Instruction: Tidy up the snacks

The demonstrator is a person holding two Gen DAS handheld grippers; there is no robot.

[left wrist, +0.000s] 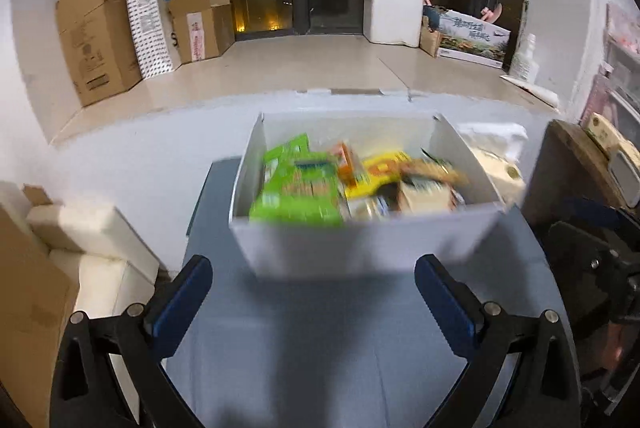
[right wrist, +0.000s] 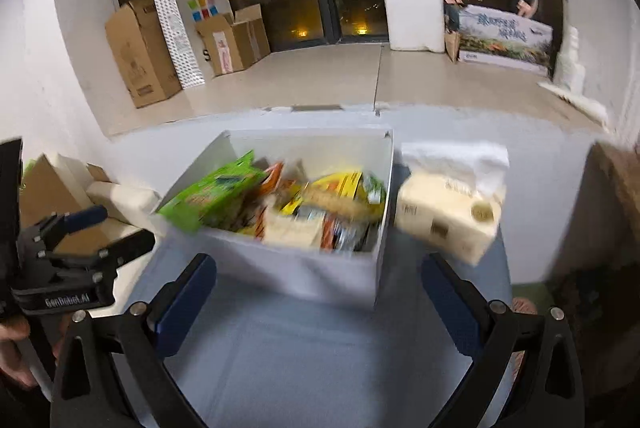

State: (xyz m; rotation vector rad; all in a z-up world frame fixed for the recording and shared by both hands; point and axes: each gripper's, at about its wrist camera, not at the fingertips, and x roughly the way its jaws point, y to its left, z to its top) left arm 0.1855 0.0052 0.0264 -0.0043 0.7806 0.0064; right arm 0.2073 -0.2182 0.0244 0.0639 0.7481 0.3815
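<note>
White box (left wrist: 360, 248) of snacks (left wrist: 304, 192) at 12 o'clock, tissue pack (right wrist: 448, 216) touching it at 3. Left gripper (left wrist: 314, 302) and right gripper (right wrist: 320, 302) spread wide, empty. Pick the top green packet (right wrist: 212, 196) first, approach slowly.

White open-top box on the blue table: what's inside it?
The white open-top box holds piled snack packets: a green packet at its left, yellow and orange ones mid-pile. Lower layers and the box floor are covered; blur hides the labels.
</note>
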